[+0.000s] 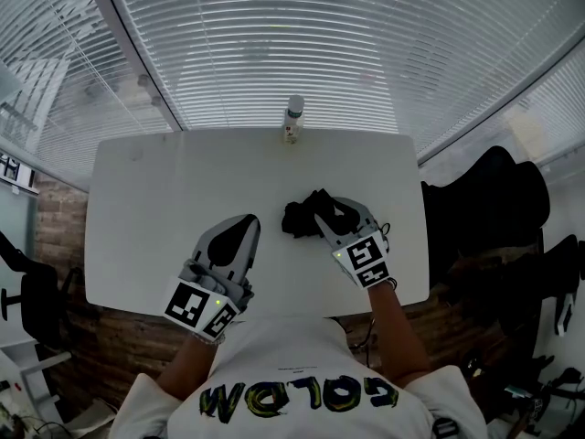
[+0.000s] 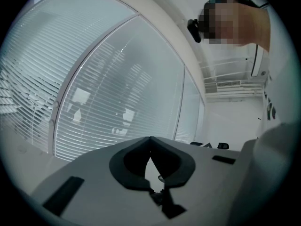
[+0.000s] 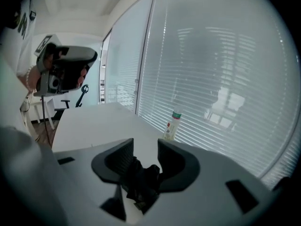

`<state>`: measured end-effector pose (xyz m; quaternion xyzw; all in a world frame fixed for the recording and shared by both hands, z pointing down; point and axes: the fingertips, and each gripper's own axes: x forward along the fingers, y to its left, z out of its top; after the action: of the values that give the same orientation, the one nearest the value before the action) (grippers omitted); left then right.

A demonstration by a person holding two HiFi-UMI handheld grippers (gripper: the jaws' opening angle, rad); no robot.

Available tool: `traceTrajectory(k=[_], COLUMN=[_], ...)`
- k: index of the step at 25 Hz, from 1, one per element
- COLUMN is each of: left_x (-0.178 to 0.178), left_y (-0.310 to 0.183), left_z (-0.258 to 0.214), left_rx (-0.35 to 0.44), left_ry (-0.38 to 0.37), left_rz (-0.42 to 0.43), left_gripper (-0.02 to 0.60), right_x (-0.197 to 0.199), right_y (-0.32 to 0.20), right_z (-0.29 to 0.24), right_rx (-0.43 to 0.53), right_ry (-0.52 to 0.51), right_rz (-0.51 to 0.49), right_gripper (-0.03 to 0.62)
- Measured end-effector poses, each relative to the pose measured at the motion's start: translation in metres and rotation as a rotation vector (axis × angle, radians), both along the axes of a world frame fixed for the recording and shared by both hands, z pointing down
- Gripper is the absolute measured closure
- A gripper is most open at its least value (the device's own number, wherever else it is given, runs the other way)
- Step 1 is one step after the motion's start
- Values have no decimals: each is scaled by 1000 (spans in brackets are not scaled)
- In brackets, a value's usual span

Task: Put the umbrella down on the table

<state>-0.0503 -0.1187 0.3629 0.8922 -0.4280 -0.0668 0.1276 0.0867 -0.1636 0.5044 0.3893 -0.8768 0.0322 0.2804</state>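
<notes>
The umbrella (image 1: 298, 218) is a crumpled black bundle at the middle right of the white table (image 1: 155, 208). My right gripper (image 1: 322, 216) reaches into it from the near side. In the right gripper view, black umbrella fabric (image 3: 141, 180) is bunched between the jaws near their base and touches both, so the right gripper (image 3: 146, 142) is shut on it. My left gripper (image 1: 245, 223) hovers over the table's near left part, apart from the umbrella. Its jaws meet at the tips with nothing between them, as the left gripper view (image 2: 150, 140) also shows.
A small clear bottle (image 1: 292, 120) with a label stands at the table's far edge, also in the right gripper view (image 3: 172, 125). Window blinds run behind the table. A dark office chair (image 1: 484, 208) stands off the right edge. The table's near edge is just below both grippers.
</notes>
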Motion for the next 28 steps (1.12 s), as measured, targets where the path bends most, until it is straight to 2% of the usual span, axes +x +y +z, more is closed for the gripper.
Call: traceTrajectory(k=[10, 17, 28], left_x=[-2, -6, -8], left_y=[-3, -5, -7], left_z=[0, -1, -2], left_rx=[-3, -2, 5], left_ry=[-1, 3, 1], left_rz=[0, -15, -18], left_gripper=[571, 571, 571], right_x=[-9, -9, -10], right_y=[9, 21, 40], right_z=[-81, -115, -149], right_rx=[93, 128, 177], right_ry=[-216, -296, -349], right_rz=[27, 35, 31], right_gripper=[465, 484, 511])
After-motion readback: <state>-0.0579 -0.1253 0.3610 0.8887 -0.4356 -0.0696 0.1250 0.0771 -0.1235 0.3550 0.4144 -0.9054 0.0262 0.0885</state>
